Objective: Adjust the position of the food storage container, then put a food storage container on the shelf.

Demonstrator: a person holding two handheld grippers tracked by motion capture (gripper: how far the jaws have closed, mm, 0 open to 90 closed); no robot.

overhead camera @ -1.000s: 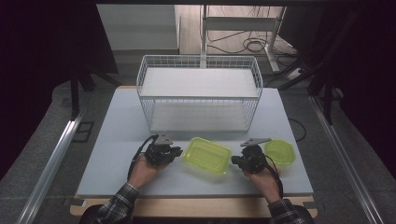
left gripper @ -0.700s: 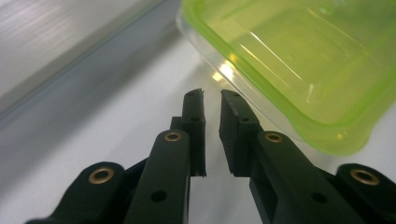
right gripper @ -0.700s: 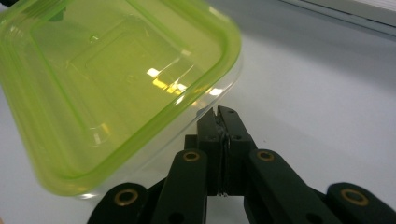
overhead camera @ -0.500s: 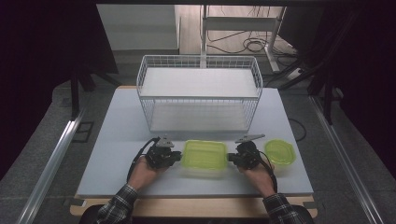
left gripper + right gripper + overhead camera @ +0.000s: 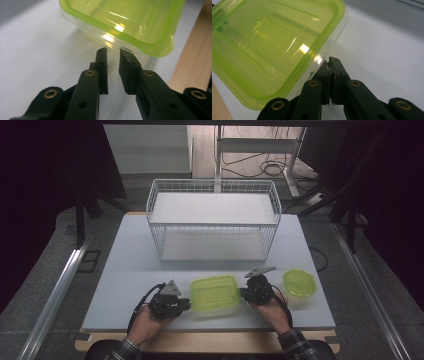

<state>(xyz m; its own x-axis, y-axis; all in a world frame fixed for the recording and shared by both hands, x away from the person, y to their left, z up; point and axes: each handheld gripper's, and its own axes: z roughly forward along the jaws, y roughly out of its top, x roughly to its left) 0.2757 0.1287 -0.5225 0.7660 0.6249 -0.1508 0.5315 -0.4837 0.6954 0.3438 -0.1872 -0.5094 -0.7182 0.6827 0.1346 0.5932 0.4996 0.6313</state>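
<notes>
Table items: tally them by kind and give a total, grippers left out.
Green-lidded containers: 2, one rectangular and one round
White wire baskets: 1
Total: 3

Dim dark surroundings, evenly lit table, glare on green container, soft close-ups

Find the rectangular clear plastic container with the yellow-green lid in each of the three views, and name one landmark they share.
High view: the rectangular clear plastic container with the yellow-green lid sits near the table's front edge, between the two grippers.
Left gripper view: it spans the top, just beyond the slightly parted jaws.
Right gripper view: it covers the upper left; the jaws press against its corner.
Shared landmark: the white tabletop under it.
</notes>
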